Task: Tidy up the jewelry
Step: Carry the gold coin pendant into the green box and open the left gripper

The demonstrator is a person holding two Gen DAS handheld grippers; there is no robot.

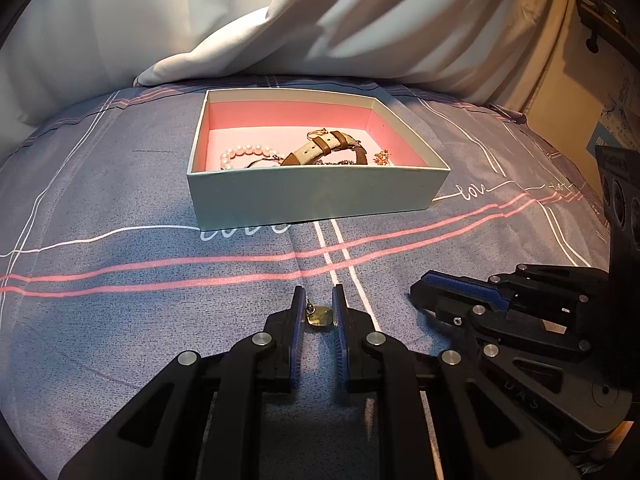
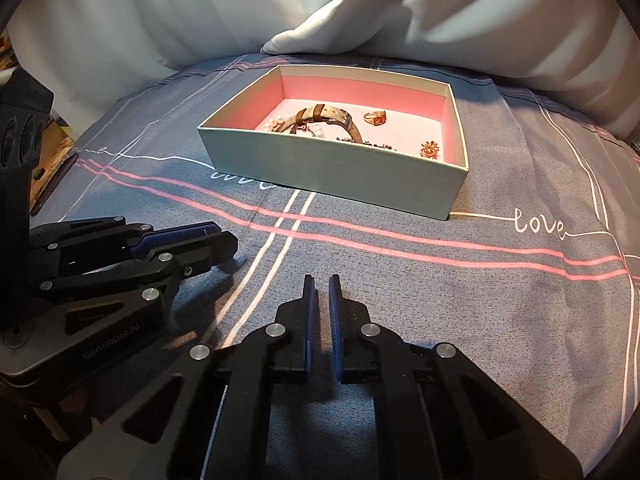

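Bedspread (image 1: 120,208): grey-blue, pink and white stripes, "love" stitched in white script, readable right of the box in the right wrist view, part hidden under the box's near edge. White pillow (image 1: 280,32) behind it. Box (image 1: 316,196): pale green outside, pink lining, open top, sits mid-bed. Inside: watch (image 1: 324,146) with tan strap and brown loops, pearl bracelet (image 1: 240,156) at its left, ring (image 2: 376,118) with orange stone, flower earring (image 2: 430,148) near the right wall, dark chain (image 2: 360,142) along the front wall. Left gripper (image 1: 318,312): clamped on a small gold earring (image 1: 320,317), its pin against the left pad, held low over the bedspread short of the box; "GenRobot.AI" printed on its body. Right gripper (image 2: 323,308): jaws nearly together, nothing between them, just beside the left.
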